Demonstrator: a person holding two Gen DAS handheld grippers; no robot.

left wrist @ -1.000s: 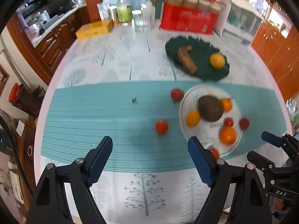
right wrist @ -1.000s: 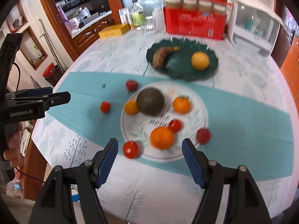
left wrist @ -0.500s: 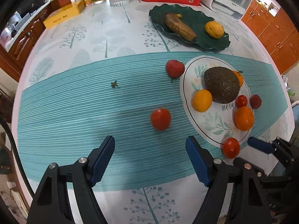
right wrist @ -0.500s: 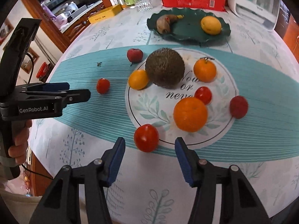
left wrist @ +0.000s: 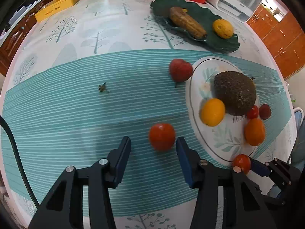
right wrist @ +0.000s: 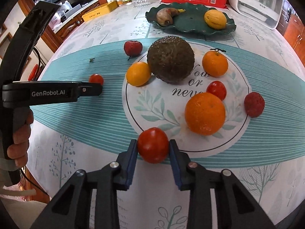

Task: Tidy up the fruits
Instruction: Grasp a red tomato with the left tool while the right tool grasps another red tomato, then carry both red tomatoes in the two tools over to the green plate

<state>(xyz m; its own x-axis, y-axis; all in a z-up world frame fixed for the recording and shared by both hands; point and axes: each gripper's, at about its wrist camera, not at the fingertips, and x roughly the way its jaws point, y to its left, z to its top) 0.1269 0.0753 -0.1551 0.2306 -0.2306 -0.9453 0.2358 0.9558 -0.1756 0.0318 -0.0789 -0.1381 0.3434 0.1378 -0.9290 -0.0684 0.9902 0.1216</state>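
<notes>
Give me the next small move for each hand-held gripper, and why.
Probably finish both closes, then lift. The right hand-held gripper is closing, its blue pads already against the small red tomato at the white plate's near rim. The left hand-held gripper is closing too, but a gap shows beside the red tomato on the teal runner. Both fruits lie off the white leaf-print plate.

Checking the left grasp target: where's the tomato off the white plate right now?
In the left wrist view the tomato sits on the teal runner just left of the white plate, between the closing left gripper fingers, nearer the right one.
</notes>
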